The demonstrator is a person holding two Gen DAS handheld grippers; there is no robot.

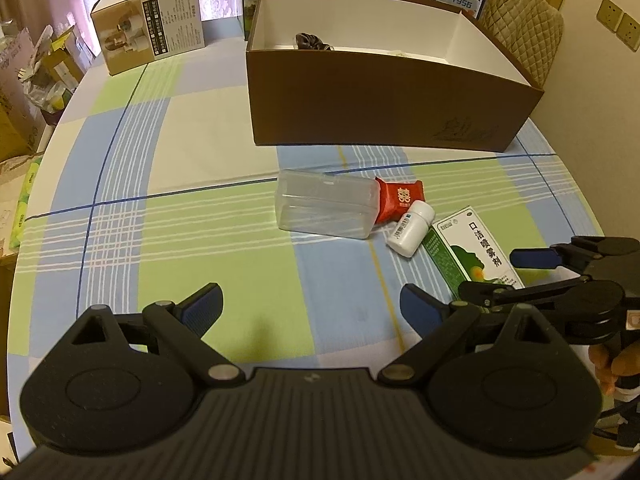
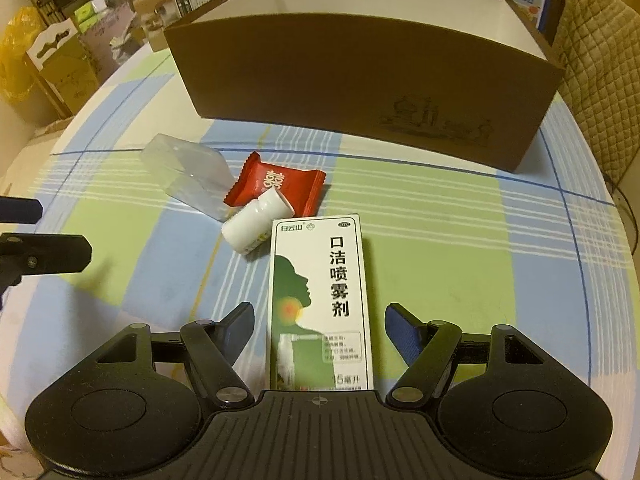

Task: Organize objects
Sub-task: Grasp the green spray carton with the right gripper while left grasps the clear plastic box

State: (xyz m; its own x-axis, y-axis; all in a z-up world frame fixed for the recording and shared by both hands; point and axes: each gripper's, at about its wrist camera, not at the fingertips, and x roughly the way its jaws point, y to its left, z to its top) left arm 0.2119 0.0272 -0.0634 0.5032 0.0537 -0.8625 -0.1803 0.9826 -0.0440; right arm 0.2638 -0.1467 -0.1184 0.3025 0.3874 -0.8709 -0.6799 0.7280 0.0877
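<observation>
The left gripper (image 1: 310,306) hangs with its jaws spread wide and nothing between them, over bare checked cloth near the table's (image 1: 120,184) front edge. Ahead of it, toward the middle of the table, lies a clear plastic case (image 1: 326,208); a red candy packet (image 1: 400,198) touches its right end, and a small white bottle (image 1: 411,228) lies on its side against the packet. Right of these, the green-and-white spray box (image 2: 320,300) lies flat, its printed face up, lengthwise toward the brown cardboard box (image 2: 360,80) standing open at the table's far side. The right gripper (image 2: 320,330) straddles the spray box's near end – jaws apart, pads just off the long sides, not yet pressing.

The grip looks likely to come low on the box, near one end, so the far end could droop or swing on lifting. The carton is light and smooth-sided; a pinch that lands skewed may let it twist out. The white bottle lies just beside the box's far left corner – a sideways nudge would probably roll it.
</observation>
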